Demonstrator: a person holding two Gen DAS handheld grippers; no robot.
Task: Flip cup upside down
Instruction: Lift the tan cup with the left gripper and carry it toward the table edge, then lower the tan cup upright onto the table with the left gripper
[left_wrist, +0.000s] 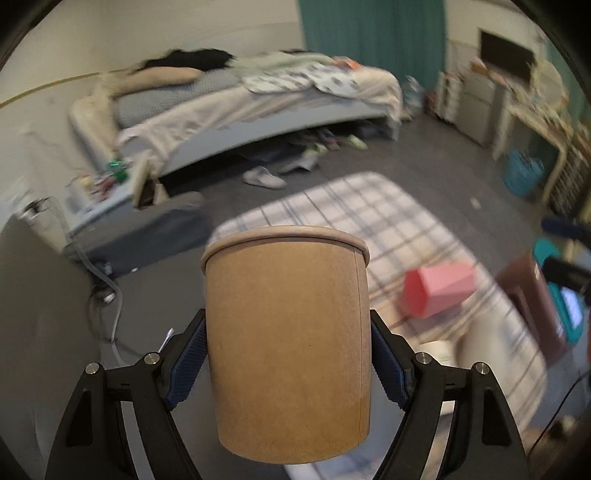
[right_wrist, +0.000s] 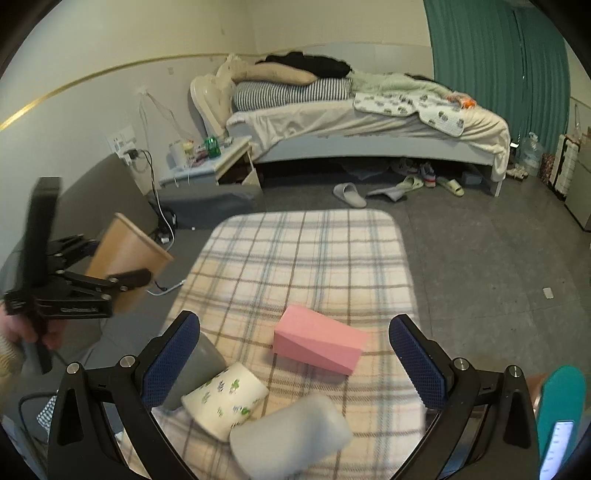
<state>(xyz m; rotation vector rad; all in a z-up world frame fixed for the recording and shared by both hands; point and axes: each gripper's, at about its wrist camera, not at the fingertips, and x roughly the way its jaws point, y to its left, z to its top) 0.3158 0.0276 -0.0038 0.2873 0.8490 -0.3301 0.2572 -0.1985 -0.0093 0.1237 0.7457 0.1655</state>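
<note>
My left gripper (left_wrist: 288, 354) is shut on a brown paper cup (left_wrist: 288, 343), its blue pads pressed to both sides, rim pointing away from the camera. In the right wrist view the same cup (right_wrist: 125, 254) is held in the air left of the plaid table (right_wrist: 303, 258), tilted, with the left gripper (right_wrist: 122, 273) around it. My right gripper (right_wrist: 295, 358) is open and empty above the table's near end.
On the plaid table lie a pink wedge block (right_wrist: 319, 343), a grey cup (right_wrist: 199, 369), a white cactus-print cup (right_wrist: 225, 398) and a frosted clear cup (right_wrist: 291, 435). A bed (right_wrist: 362, 125), nightstand (right_wrist: 210, 162) and slippers (right_wrist: 349, 194) stand beyond.
</note>
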